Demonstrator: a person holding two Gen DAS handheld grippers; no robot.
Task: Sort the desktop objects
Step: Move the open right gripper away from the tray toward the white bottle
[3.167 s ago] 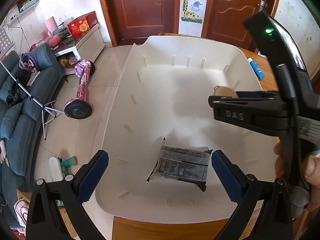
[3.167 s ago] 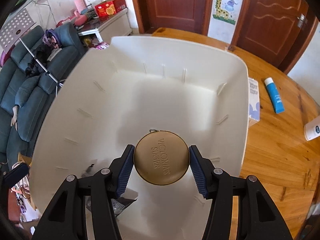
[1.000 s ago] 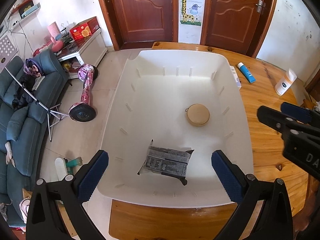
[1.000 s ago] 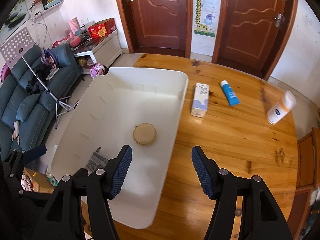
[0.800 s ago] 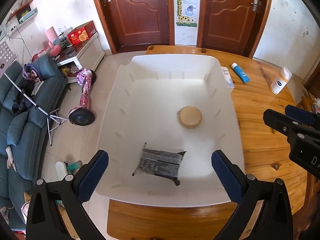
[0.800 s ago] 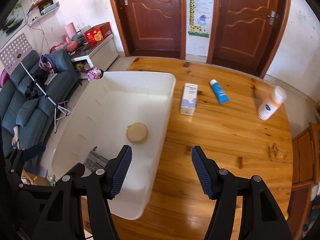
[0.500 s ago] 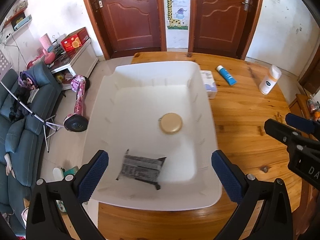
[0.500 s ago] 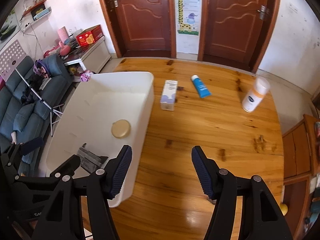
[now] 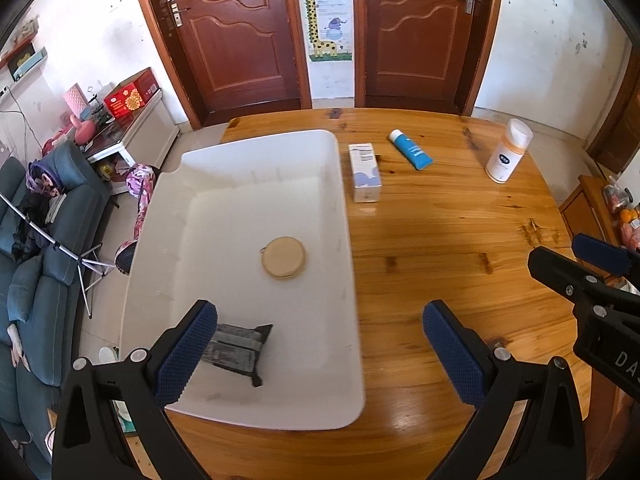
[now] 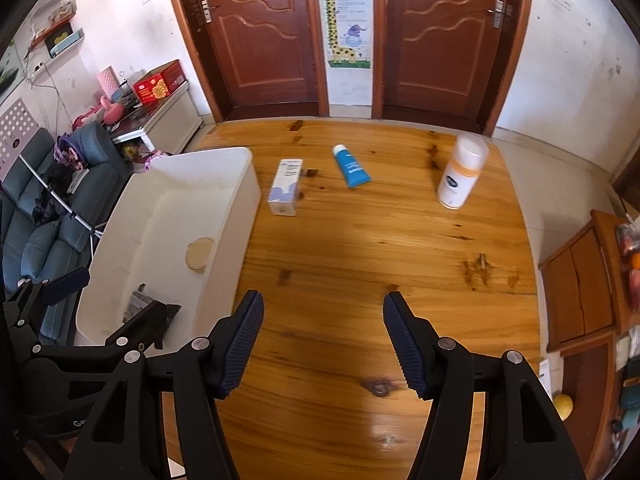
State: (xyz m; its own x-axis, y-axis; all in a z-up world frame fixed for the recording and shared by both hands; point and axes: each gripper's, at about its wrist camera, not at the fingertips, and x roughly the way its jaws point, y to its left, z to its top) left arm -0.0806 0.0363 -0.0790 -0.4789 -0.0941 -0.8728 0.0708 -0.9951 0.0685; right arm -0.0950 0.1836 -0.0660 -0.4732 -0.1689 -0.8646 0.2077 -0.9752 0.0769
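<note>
Reaching next for the small white cardboard box [image 10: 286, 187] beside the big white plastic bin [image 10: 224, 236], keep both empty grippers' jaws open, right gripper [image 10: 322, 346] straight above it.

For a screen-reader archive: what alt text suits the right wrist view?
Open, empty right gripper above a wooden table; beyond it lie a small box, blue tube and white bottle, with a white bin at left.
</note>
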